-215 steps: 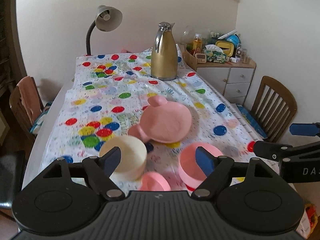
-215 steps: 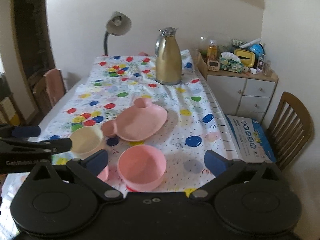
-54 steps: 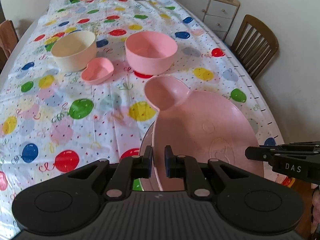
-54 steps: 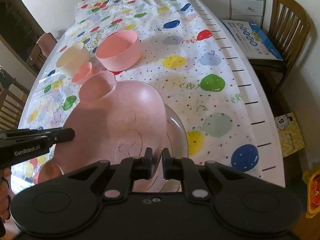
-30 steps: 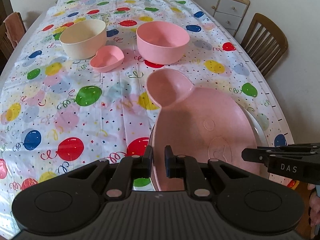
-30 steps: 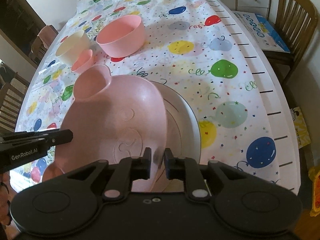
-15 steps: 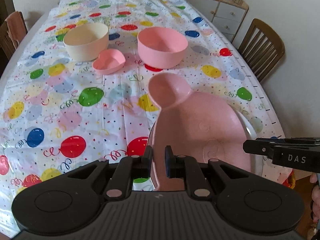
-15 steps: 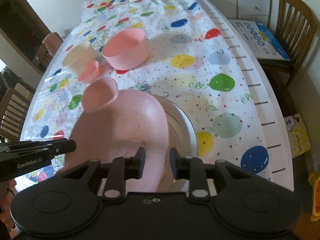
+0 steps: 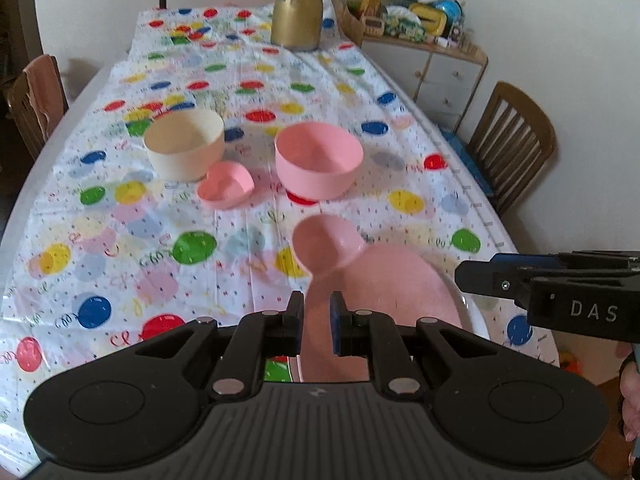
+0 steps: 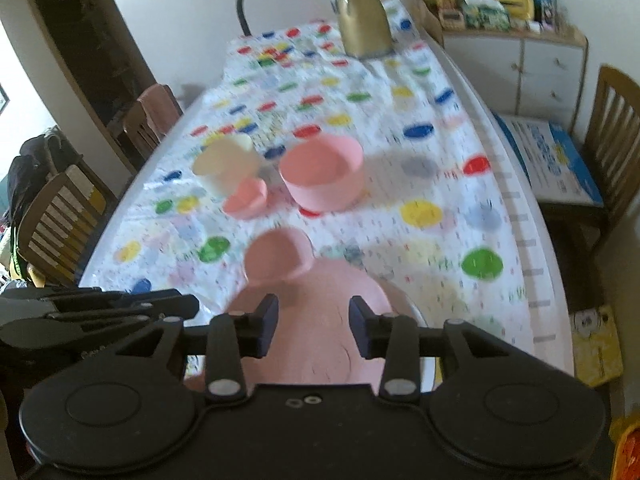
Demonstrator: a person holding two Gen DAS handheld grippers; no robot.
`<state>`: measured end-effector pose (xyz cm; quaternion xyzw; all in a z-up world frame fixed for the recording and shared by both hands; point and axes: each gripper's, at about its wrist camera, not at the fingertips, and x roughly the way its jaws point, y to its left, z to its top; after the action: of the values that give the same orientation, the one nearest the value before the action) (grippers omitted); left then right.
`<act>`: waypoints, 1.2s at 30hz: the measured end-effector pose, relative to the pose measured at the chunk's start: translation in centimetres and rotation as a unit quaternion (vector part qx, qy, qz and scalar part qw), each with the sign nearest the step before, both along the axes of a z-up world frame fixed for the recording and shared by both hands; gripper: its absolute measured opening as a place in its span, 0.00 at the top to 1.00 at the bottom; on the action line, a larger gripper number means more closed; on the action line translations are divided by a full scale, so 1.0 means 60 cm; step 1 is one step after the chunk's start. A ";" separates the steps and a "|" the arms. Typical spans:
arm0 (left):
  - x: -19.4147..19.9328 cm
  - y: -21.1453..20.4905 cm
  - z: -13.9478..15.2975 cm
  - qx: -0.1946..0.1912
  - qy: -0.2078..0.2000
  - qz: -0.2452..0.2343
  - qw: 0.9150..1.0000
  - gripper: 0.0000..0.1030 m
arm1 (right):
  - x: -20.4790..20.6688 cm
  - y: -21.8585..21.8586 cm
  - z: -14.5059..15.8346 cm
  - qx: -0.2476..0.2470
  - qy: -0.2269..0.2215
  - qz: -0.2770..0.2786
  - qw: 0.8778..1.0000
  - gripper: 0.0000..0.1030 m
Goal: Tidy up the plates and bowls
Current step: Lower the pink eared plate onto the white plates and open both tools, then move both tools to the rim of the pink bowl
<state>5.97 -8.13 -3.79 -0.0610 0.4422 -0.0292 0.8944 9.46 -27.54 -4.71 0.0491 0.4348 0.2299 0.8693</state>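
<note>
Currently the left tool is pinched tight on the near rim of the pink bear-shaped plate, which lies on a white plate at the worktop's near right edge. Right tool: jaws have just been opening, pads clear of the pink plate below them. Farther back stand the pink bowl, cream bowl and small heart dish, close together.
</note>
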 end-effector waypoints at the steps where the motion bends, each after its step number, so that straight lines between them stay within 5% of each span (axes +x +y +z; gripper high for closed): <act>1: 0.001 0.002 0.005 -0.001 -0.004 0.002 1.000 0.88 | 0.001 0.003 0.007 0.000 -0.005 0.002 1.000 0.59; 22: 0.104 0.069 0.063 -0.019 -0.056 0.003 0.998 0.87 | 0.088 0.056 0.079 0.005 -0.061 -0.012 0.998 0.23; 25: 0.129 0.083 0.062 -0.021 -0.058 -0.001 0.998 0.72 | 0.109 0.064 0.077 0.002 -0.059 -0.019 0.998 0.20; 27: 0.143 0.092 0.061 -0.019 -0.062 0.000 0.998 0.38 | 0.124 0.068 0.075 0.003 -0.054 -0.023 0.998 0.19; 29: 0.157 0.100 0.061 -0.010 -0.075 0.005 0.997 0.26 | 0.137 0.072 0.072 0.001 -0.053 -0.028 0.998 0.16; 36: 0.240 0.116 0.041 -0.016 -0.070 -0.013 0.997 0.26 | 0.194 0.079 0.053 -0.011 -0.047 -0.067 0.997 0.02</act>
<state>20.36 -1.18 -1.30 -0.0669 0.3791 -0.0521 0.9215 21.12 -22.81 -1.54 0.0578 0.3921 0.1687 0.9025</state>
